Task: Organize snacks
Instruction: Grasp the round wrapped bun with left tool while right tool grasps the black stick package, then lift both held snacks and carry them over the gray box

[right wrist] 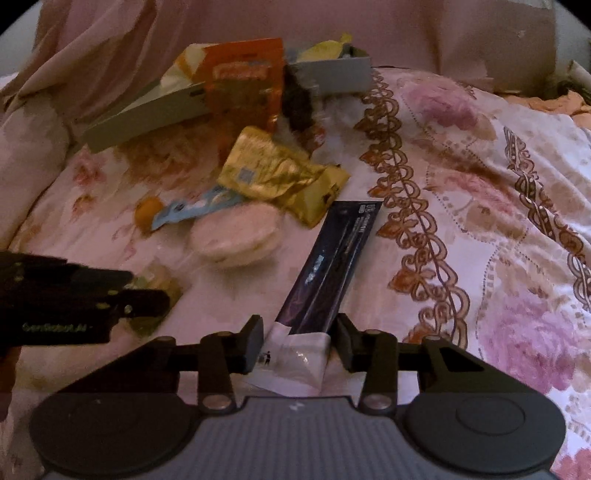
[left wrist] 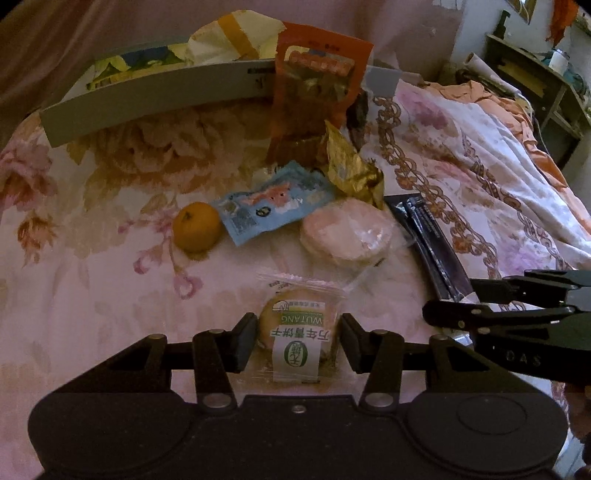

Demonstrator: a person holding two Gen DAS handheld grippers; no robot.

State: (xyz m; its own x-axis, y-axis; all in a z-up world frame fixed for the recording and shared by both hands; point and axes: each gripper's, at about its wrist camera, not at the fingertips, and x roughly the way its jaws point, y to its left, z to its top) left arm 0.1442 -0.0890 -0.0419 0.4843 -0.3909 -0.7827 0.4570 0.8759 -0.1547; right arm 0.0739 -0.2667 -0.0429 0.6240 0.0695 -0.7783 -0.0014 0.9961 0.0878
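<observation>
My left gripper (left wrist: 298,341) is open, its jaws on either side of a wrapped round biscuit (left wrist: 298,332) with green print, lying on the floral bedspread. My right gripper (right wrist: 300,341) is open around the near end of a long dark packet (right wrist: 328,266), which also shows in the left wrist view (left wrist: 432,247). Beyond lie a wrapped pink cake (left wrist: 346,232), a blue sachet (left wrist: 271,201), a gold packet (left wrist: 351,170), a mandarin (left wrist: 197,226) and an orange-red packet (left wrist: 314,88) leaning on a grey box (left wrist: 147,99).
The grey box holds yellow and blue wrappers (left wrist: 229,37). A rumpled quilt (left wrist: 498,155) rises on the right, with dark shelving (left wrist: 532,81) behind it. A pink curtain (right wrist: 258,22) hangs at the back.
</observation>
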